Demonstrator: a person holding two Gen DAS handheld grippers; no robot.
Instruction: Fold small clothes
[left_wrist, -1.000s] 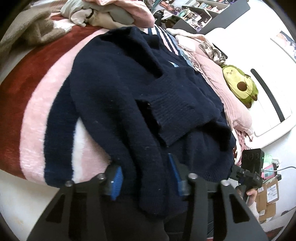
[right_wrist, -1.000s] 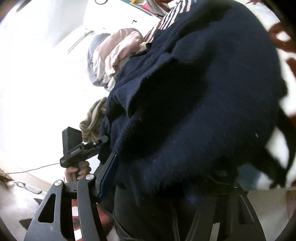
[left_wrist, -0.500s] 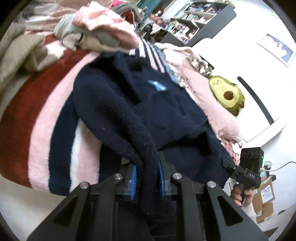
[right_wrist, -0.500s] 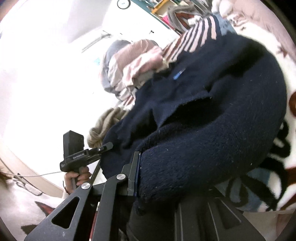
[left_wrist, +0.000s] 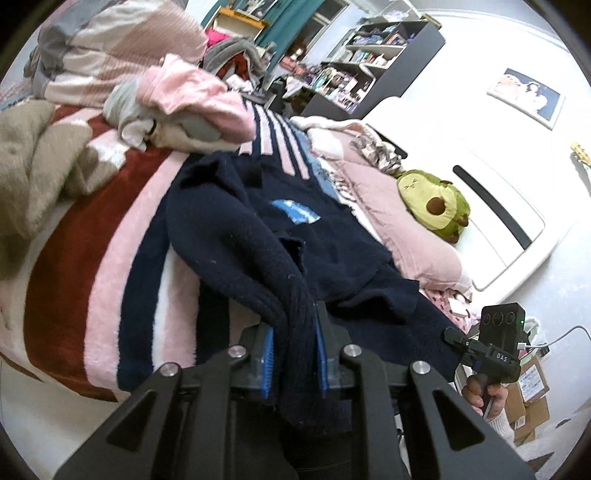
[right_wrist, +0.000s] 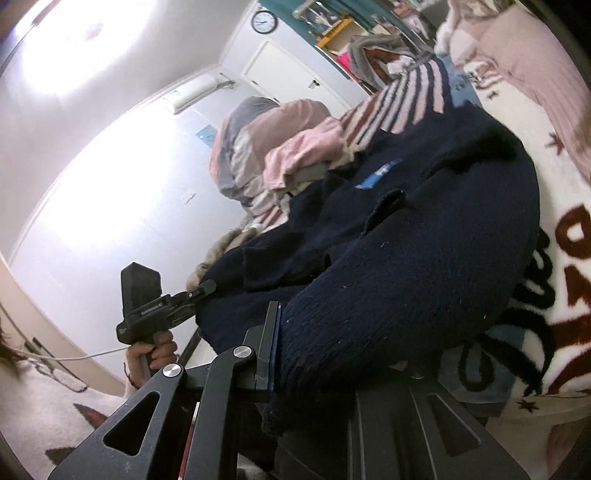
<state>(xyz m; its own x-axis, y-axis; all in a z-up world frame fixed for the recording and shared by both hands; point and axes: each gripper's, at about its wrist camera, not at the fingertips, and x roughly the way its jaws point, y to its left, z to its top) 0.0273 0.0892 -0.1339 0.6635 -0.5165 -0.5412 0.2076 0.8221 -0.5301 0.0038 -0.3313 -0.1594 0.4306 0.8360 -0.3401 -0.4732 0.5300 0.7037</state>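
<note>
Lying across the big fluffy blanket with red, pink and dark blue stripes (left_wrist: 92, 258) is the dark blue knitted sweater (left_wrist: 332, 251), just below the messy pile of pink and grey clothes (left_wrist: 177, 107). The left gripper (left_wrist: 293, 354) is clamped on the sweater's near edge, and the right gripper (right_wrist: 332, 354) pinches the other near corner. The fold looks like it is just starting. Next, both grippers should carry that edge over the sweater toward the pile.
</note>
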